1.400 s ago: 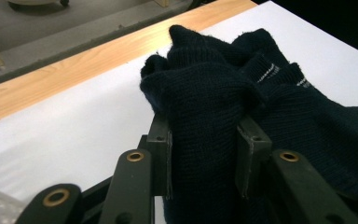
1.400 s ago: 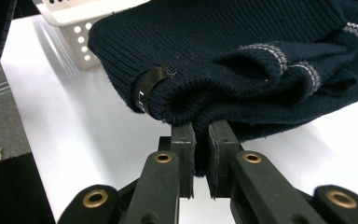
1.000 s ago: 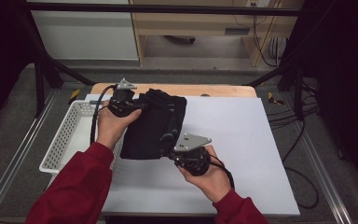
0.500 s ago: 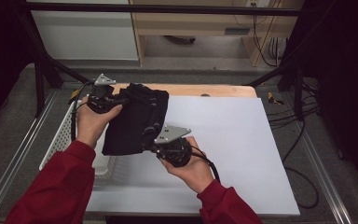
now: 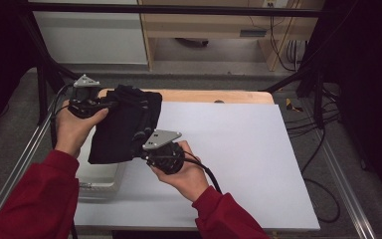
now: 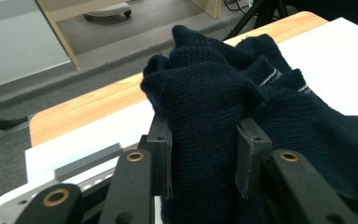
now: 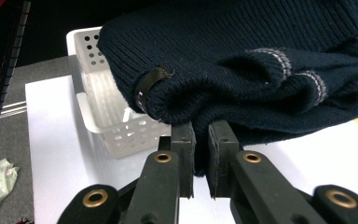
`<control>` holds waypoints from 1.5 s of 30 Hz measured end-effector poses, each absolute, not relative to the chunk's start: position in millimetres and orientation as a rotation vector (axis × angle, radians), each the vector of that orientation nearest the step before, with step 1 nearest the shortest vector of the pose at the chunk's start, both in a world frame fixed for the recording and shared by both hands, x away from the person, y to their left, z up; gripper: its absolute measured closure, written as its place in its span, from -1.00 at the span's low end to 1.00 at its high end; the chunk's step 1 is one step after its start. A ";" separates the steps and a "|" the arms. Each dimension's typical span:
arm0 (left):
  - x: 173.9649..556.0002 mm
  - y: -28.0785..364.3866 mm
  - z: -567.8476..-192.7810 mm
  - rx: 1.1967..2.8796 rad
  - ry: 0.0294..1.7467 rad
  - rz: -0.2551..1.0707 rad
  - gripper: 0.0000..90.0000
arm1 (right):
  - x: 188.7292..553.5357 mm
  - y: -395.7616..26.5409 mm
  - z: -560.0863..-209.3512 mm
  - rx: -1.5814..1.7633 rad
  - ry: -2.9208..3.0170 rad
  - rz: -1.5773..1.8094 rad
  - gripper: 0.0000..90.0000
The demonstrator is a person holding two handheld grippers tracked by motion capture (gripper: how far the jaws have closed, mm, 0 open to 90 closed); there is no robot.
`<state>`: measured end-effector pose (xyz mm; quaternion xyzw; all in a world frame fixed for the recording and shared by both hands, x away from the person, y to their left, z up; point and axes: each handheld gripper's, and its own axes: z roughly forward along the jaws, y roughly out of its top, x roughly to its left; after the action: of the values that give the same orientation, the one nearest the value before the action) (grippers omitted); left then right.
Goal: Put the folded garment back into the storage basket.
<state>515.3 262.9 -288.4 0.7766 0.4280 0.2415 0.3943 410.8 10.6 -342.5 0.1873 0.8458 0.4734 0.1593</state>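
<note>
Left gripper [image 5: 110, 103] clamps dark knit sweater [image 5: 124, 127] at centre-left of frame; right gripper [image 5: 146, 152] pinches its lower edge; white basket [image 7: 107, 116] beneath.

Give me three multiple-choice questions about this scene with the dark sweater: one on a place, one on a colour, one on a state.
1. Where is the white basket?
A. At the table's left edge, under the sweater
B. At the table's right edge
C. On the floor

2. What colour are the person's sleeves?
A. Blue
B. Red
C. Yellow

3. How is the sweater held?
A. Lying loose on the table
B. By the left gripper alone
C. Clamped by both, the right gripper too

Answers: 1 A, the high view shows it there. 2 B, both forearms are red. 3 C, each gripper view shows knit pinched between the jaws.
</note>
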 end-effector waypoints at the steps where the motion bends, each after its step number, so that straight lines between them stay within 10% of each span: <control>1: 515.3 266.2 -288.4 1.965 1.092 0.611 0.42 | 411.2 12.4 -342.7 0.535 2.421 1.352 0.85; 45: 511.1 335.4 -304.7 1.958 1.202 0.658 0.42 | 426.6 90.0 -369.3 0.526 2.463 1.380 0.85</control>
<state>511.1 335.4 -304.7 0.7620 0.4678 0.2563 0.3673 426.6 90.0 -369.3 0.1816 0.8499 0.4760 0.1345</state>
